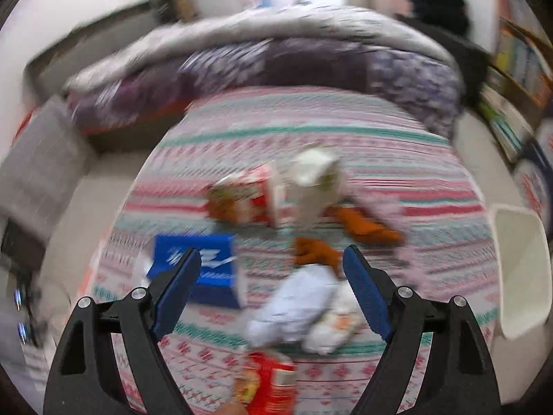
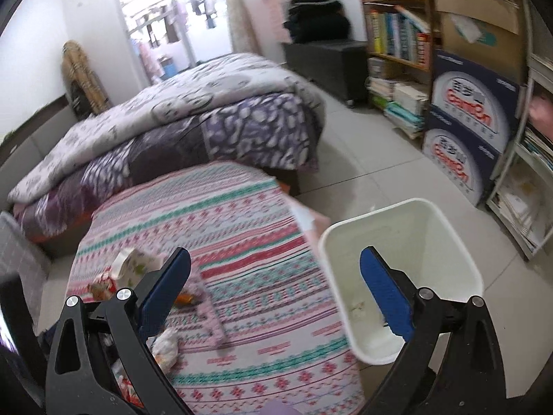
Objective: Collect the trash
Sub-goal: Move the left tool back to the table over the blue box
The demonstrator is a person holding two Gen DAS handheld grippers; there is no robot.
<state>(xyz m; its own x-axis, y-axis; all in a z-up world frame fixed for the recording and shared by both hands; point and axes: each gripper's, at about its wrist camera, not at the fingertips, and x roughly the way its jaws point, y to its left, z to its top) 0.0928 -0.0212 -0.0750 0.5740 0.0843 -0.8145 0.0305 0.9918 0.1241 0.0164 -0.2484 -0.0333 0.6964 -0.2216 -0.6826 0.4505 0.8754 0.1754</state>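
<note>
Trash lies on a striped pink, red and green bedspread (image 1: 397,159). In the blurred left wrist view I see a red and white carton (image 1: 245,197), a white bag (image 1: 311,186), orange peels (image 1: 363,224), a blue box (image 1: 200,266), a pale crumpled wrapper (image 1: 297,307) and a red packet (image 1: 269,384). My left gripper (image 1: 273,263) is open above the wrapper, holding nothing. My right gripper (image 2: 276,269) is open and empty, over the bed edge next to a white bin (image 2: 408,269). The bin (image 1: 518,273) shows at the right of the left view.
A folded purple and grey quilt (image 2: 193,124) lies at the far end of the bed. Bookshelves (image 2: 397,34) and stacked printed boxes (image 2: 466,131) line the right wall. A tiled floor (image 2: 373,159) runs between bed and shelves. A grey cushion (image 1: 38,169) sits left.
</note>
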